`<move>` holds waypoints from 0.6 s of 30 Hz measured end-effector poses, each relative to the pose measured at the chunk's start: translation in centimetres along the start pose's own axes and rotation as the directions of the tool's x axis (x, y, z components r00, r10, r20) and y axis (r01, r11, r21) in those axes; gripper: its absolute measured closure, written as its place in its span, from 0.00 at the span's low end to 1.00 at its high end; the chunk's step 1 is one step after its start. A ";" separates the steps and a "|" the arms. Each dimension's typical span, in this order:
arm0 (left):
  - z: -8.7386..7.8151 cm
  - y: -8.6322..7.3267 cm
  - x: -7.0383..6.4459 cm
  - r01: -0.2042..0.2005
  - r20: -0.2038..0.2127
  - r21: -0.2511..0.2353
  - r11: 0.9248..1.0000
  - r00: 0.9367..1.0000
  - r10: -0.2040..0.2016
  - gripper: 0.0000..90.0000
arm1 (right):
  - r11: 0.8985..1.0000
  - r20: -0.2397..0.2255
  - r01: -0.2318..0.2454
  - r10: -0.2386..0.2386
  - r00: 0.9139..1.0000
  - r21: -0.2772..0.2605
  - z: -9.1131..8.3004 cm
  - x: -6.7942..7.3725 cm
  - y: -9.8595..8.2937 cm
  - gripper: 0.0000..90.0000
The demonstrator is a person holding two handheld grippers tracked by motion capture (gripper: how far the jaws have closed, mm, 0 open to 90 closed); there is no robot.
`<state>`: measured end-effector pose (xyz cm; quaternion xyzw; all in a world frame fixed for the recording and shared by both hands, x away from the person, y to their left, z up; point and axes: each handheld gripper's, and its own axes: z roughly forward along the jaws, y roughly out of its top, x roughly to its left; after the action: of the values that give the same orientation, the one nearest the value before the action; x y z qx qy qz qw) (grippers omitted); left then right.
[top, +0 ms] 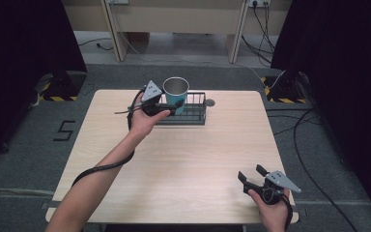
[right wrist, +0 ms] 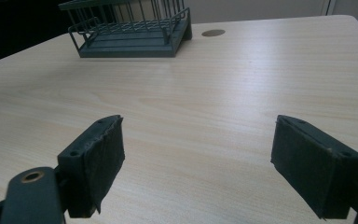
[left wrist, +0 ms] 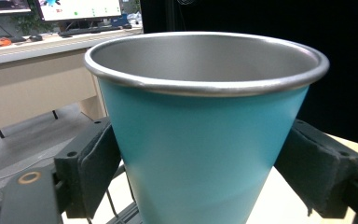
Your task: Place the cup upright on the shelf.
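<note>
A teal metal cup (top: 176, 93) is seen standing upright in or just above the dark wire basket (top: 195, 114) at the far edge of the wooden table (top: 174, 164); whether its base is resting on the basket floor cannot be told. The left gripper (top: 170, 109) is held at the cup from the near side. In the left gripper view the cup (left wrist: 200, 135) is framed between the two padded jaws, with the left pad (left wrist: 98, 170) and the right pad (left wrist: 314, 175) close against its sides. Whether the pads are pressing on the wall or are just clear of it cannot be told, so a firm grip cannot be confirmed.

The right gripper (top: 251, 175) is held low over the near right corner of the table, well apart from the cup, its jaws spread wide with nothing between them. In the right gripper view the basket (right wrist: 130, 30) is seen far across the bare tabletop.

The work is judged to be at the cup-and-basket stage: the cup is already at the basket, and either the release or the lift is left to be done.
</note>
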<state>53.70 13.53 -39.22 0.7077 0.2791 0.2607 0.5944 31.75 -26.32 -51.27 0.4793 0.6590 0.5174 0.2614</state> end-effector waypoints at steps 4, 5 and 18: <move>0.2 0.1 0.2 0.004 -0.008 0.001 1.000 1.000 -0.004 0.18 | 1.000 0.000 -0.001 0.001 1.000 0.000 0.0 0.0 0.0 0.20; 0.3 0.1 0.3 0.004 -0.010 0.001 1.000 1.000 -0.004 0.18 | 1.000 -0.001 -0.002 0.002 1.000 0.000 0.0 0.0 0.0 0.20; 1.3 -0.1 1.0 0.021 -0.033 0.015 1.000 0.999 -0.020 0.18 | 1.000 -0.001 -0.005 0.005 1.000 -0.001 0.0 0.0 0.0 0.20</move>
<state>55.31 13.33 -39.44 0.7051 0.2979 0.2639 0.5869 31.75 -26.35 -51.27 0.4806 0.6577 0.5185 0.2600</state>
